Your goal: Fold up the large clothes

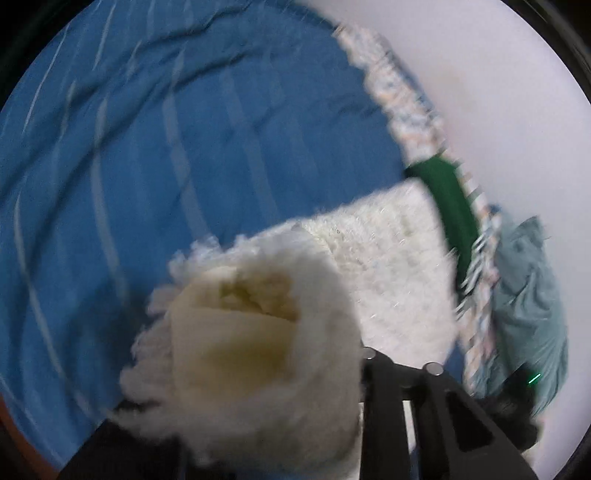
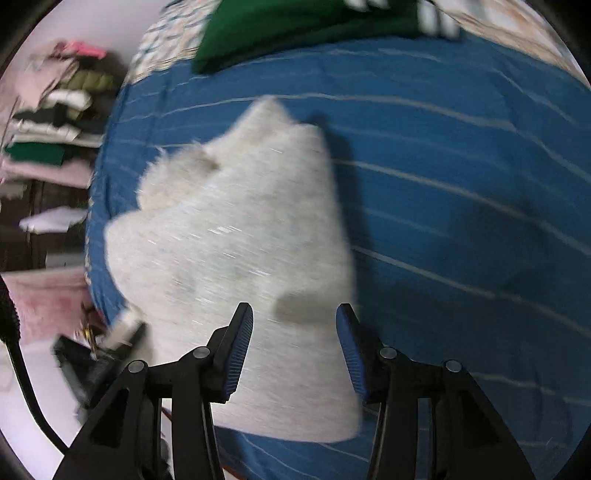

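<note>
A fluffy white garment [image 2: 240, 236] lies on a blue striped bedsheet [image 2: 461, 184]. In the left wrist view a bunched fold of the white garment [image 1: 251, 332] fills the space between my left gripper's fingers [image 1: 380, 369]; the left finger is hidden by the cloth, and the rest of the garment [image 1: 388, 258] stretches away over the bedsheet [image 1: 147, 147]. My left gripper is shut on this fold. My right gripper [image 2: 293, 332] is open, its blue-padded fingers [image 2: 240, 343] spread just above the near part of the garment, holding nothing.
A folded green garment [image 2: 295, 29] lies at the far side of the bed, also in the left wrist view [image 1: 450, 206]. A teal cloth [image 1: 528, 302] lies by the wall. Shelves with stacked clothes [image 2: 55, 110] stand left of the bed. A pink rug [image 2: 48, 299] lies below.
</note>
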Demonstrator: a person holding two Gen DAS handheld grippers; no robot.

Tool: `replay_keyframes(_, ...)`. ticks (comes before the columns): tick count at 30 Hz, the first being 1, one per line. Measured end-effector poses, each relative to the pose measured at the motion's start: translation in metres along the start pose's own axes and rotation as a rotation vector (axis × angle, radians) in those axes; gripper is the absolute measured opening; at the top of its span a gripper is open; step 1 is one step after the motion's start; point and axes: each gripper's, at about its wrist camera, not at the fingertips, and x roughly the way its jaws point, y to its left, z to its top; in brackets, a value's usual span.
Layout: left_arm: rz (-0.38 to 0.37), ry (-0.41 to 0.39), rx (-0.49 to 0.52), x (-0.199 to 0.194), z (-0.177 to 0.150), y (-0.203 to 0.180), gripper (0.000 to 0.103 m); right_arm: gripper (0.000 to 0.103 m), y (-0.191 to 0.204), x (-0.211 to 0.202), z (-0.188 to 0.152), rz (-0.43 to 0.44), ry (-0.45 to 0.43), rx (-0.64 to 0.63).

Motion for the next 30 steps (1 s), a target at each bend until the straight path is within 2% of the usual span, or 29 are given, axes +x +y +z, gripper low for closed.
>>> replay_keyframes(2,-0.056,-0.072,-0.007,-0.010,0.013,-0.011,0.020,0.049,-0.010,0.004,-0.008,0.000,0.000,0.022)
replay_keyframes(4,-0.059,-0.093,-0.009,-0.010,0.023,-0.014,0.020,0.049,-0.013,0.010,-0.013,0.008,0.003,0.030)
replay_keyframes(6,0.002,-0.060,-0.009,0.006,0.025,-0.001,0.021,0.049,-0.016,0.010,-0.017,0.012,0.007,0.030)
replay_keyframes(8,0.056,0.017,-0.032,0.029,0.021,0.025,0.022,0.049,-0.012,0.014,-0.020,0.033,0.014,0.022)
replay_keyframes(9,0.045,0.056,-0.070,0.038,0.019,0.043,0.030,0.053,-0.012,0.014,-0.020,0.049,0.017,0.016)
replay_keyframes(10,0.011,0.071,-0.108,0.041,0.018,0.055,0.038,0.066,-0.009,0.015,-0.018,0.087,0.016,0.006)
replay_keyframes(12,-0.064,0.085,-0.183,0.041,0.022,0.071,0.046,0.077,-0.010,0.025,-0.013,0.197,0.020,-0.005)
replay_keyframes(15,-0.109,0.091,-0.208,0.044,0.028,0.073,0.048,0.077,-0.025,0.056,-0.001,0.399,0.063,0.006)
replay_keyframes(17,-0.111,0.085,-0.192,0.048,0.032,0.066,0.047,0.077,-0.034,0.081,0.005,0.476,0.108,0.019)
replay_keyframes(18,-0.110,0.081,-0.182,0.050,0.033,0.061,0.047,0.078,-0.041,0.094,0.008,0.564,0.147,0.053)
replay_keyframes(19,-0.101,0.081,-0.170,0.053,0.034,0.057,0.047,0.080,-0.045,0.099,0.009,0.612,0.162,0.067)
replay_keyframes(20,-0.101,0.080,-0.163,0.055,0.036,0.054,0.047,0.082,-0.042,0.105,0.013,0.661,0.170,0.056)
replay_keyframes(22,-0.098,0.074,-0.147,0.058,0.038,0.048,0.047,0.085,-0.029,0.112,0.018,0.682,0.171,-0.001)
replay_keyframes(24,-0.096,0.066,-0.127,0.060,0.041,0.046,0.045,0.084,-0.018,0.114,0.019,0.684,0.155,-0.038)
replay_keyframes(26,-0.092,0.045,-0.088,0.056,0.043,0.044,0.034,0.073,-0.013,0.110,0.017,0.699,0.116,-0.043)
replay_keyframes(27,-0.091,0.034,-0.064,0.053,0.046,0.041,0.026,0.062,-0.013,0.107,0.017,0.722,0.098,-0.027)
replay_keyframes(30,-0.130,0.027,-0.028,0.039,0.064,0.029,0.023,0.055,-0.004,0.092,0.013,0.759,0.048,0.005)
